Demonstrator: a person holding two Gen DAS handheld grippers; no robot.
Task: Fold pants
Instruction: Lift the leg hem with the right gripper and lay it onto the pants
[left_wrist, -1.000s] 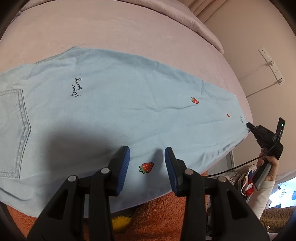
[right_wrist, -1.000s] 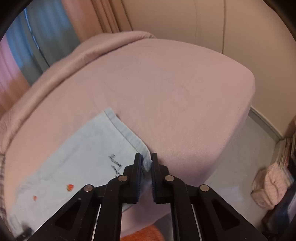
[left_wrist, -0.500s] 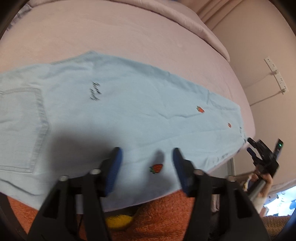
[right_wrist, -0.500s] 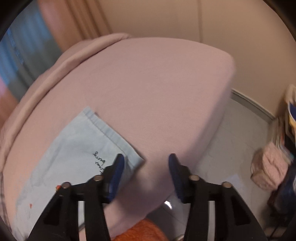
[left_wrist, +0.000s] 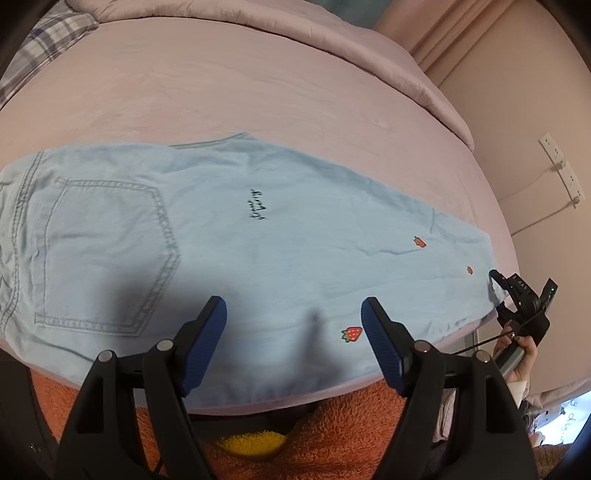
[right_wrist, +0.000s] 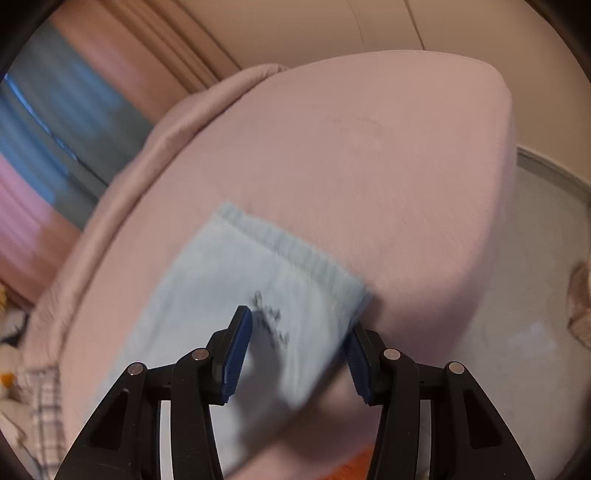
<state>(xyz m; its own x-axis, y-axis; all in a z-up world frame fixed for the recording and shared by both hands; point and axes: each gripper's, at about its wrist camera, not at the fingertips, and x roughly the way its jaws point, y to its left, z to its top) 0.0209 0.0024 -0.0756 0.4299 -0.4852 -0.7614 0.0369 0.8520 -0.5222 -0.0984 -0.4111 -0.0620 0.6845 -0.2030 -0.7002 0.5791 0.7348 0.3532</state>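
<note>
Light blue pants (left_wrist: 258, 236) with strawberry patches lie flat, folded lengthwise, across a pink bed (left_wrist: 258, 85), back pocket at the left and leg hem at the right. My left gripper (left_wrist: 293, 319) is open and empty above the near edge of the pants, beside a strawberry patch (left_wrist: 351, 333). My right gripper (right_wrist: 297, 332) is open and empty just above the hem end of the pants (right_wrist: 258, 280); it also shows in the left wrist view (left_wrist: 496, 290) at the hem corner.
An orange fuzzy cloth (left_wrist: 332, 435) and something yellow (left_wrist: 251, 445) lie below the bed's near edge. A wall with a power strip (left_wrist: 561, 170) stands at the right. Floor (right_wrist: 535, 295) lies beyond the bed's foot. A plaid pillow (left_wrist: 48, 37) is at the far left.
My right gripper has opened and let go of the hem, which now lies on the bed. My left gripper has opened wider and moved left along the pants.
</note>
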